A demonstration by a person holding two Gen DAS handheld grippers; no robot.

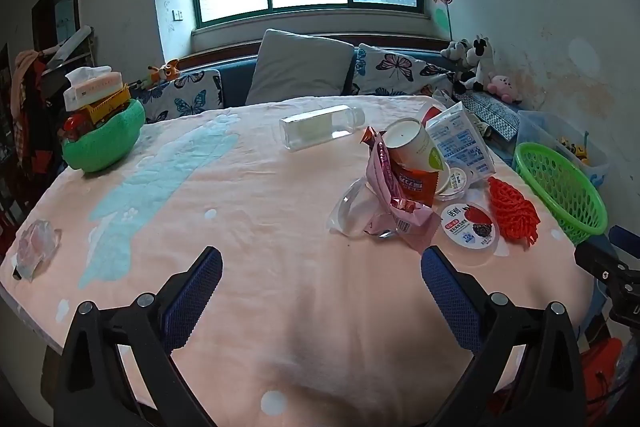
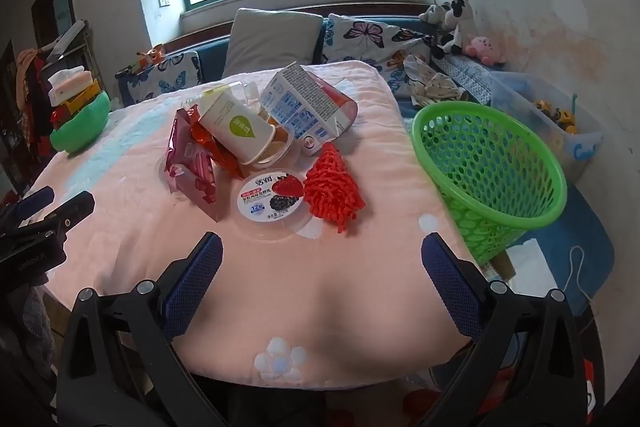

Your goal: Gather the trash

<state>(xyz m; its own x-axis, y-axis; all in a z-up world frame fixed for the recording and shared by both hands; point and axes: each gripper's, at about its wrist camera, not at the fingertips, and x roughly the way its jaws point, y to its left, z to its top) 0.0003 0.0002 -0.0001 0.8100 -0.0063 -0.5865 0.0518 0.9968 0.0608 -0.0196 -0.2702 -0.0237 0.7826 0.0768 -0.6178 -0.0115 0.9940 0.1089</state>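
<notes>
Hovering low over the pink table [image 1: 248,187], the left gripper [image 1: 322,279] is spread wide with nothing between its fingers. The right gripper [image 2: 322,267] is just as wide and just as bare, aimed at the trash pile. At the table's right edge the green basket [image 2: 492,163] tilts, nothing visible inside. The paper cup [image 2: 240,131] lies on its side, mouth toward the camera, beside the carton [image 2: 296,103]. The clear bottle [image 1: 320,127] lies lengthwise across the far side.
</notes>
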